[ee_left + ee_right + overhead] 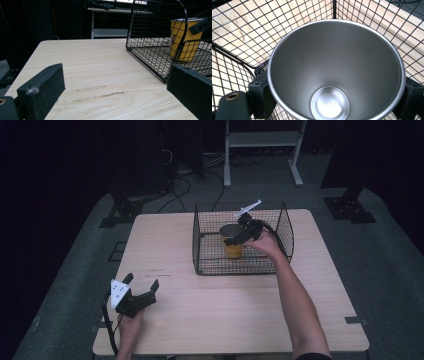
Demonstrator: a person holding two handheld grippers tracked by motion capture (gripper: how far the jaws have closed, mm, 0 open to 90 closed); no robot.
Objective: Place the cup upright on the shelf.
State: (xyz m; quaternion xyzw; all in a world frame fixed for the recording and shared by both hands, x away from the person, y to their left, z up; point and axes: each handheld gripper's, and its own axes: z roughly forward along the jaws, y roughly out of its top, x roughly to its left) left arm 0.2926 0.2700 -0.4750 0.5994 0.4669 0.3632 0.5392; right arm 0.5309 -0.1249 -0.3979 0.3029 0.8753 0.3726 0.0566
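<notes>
A yellow cup (232, 248) with a bare steel inside (337, 70) stands upright in the black wire basket (240, 270). My right gripper (235, 238) reaches into the basket from the right and is shut on the cup, one jaw on each side just under the rim (335, 97). The left gripper view has the cup (185, 40) behind the basket mesh (150, 57); I cannot tell whether it rests on the basket floor. My left gripper (142, 281) sits low over the table's front left, open, with bare wood between its jaws (115, 82).
The light wooden table (210, 315) has scuff marks (100, 91) just ahead of the left gripper. The basket occupies the far middle-right. A white shelf frame (262, 140) and cables lie on the dark floor beyond the table.
</notes>
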